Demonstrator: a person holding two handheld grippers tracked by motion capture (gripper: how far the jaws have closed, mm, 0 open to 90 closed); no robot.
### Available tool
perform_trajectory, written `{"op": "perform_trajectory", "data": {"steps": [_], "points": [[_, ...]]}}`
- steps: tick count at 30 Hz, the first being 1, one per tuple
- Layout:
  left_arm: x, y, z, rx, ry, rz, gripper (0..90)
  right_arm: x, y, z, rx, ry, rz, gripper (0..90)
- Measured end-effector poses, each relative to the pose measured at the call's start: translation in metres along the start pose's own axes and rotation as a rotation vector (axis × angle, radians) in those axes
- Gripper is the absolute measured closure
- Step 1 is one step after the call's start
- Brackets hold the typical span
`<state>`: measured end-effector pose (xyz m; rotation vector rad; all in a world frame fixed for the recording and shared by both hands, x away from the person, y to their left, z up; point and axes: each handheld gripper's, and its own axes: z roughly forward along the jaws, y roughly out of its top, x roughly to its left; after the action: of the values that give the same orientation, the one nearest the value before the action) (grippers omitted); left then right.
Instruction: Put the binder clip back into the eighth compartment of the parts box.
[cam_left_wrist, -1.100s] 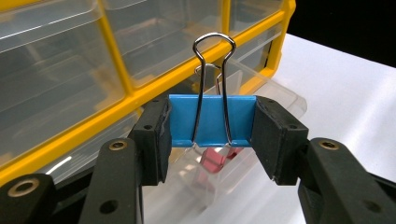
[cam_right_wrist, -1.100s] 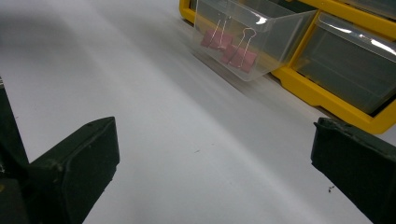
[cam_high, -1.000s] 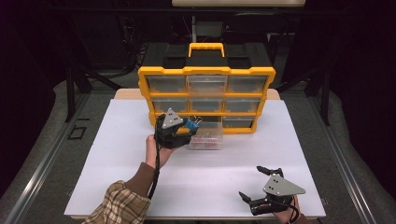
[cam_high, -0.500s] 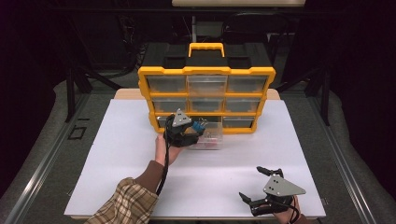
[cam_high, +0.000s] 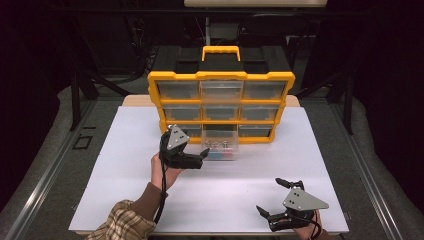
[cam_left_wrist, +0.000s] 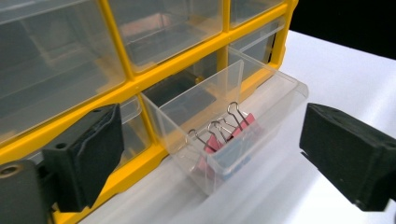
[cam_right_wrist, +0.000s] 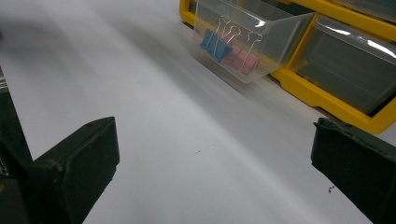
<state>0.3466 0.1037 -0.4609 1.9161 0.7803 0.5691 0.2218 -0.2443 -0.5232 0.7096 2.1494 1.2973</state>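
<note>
Organizer (cam_high: 221, 90): yellow frame, black top with a yellow handle, three rows of clear drawers. It stands upright at the far middle of the white counter (cam_high: 100, 170).

Drawer (cam_high: 220, 148): bottom row, middle column, pulled out toward the near side and resting on the counter, with its back end at the frame. In the left gripper view the drawer (cam_left_wrist: 224, 121) is clear plastic and open on top, with a divider wall across it. The other drawers are pushed in.

Binder clips (cam_left_wrist: 224, 135): pink and blue, with wire handles up, lying together in the front compartment of the drawer. In the right gripper view the clips (cam_right_wrist: 229, 49) sit against the front wall, blue next to pink.

Left hand-held gripper (cam_high: 196, 159): held by a hand coming out of a plaid sleeve (cam_high: 122, 227), just beside the left side of the pulled-out drawer, with its tips near the drawer front. Jaws spread wide, nothing between them; no contact with the drawer visible.

Right hand-held gripper (cam_high: 275, 202): low over the near right of the counter, well apart from the organizer. Jaws spread wide, gripping nothing; bare white counter between them in its own view.
</note>
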Motion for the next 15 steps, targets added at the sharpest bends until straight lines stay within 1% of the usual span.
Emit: {"op": "perform_trajectory", "data": {"steps": [1, 5, 8, 15], "points": [[-0.001, -0.002, -0.005, -0.011, 0.004, 0.001, 3.6, 0.0, 0.0, 0.0, 0.0, 0.0, 0.0, 0.6], [-0.005, -0.009, -0.019, -0.022, 0.016, 0.009, 0.8, -0.001, 0.0, -0.001, -0.005, -0.002, 0.005, 0.6], [-0.005, -0.016, -0.028, -0.013, 0.019, 0.015, 0.0, -0.001, 0.0, -0.001, -0.005, -0.002, 0.005, 0.6], [-0.002, -0.041, -0.053, 0.019, 0.034, -0.001, 0.0, -0.001, 0.0, -0.001, -0.004, -0.003, 0.006, 0.3]]}}
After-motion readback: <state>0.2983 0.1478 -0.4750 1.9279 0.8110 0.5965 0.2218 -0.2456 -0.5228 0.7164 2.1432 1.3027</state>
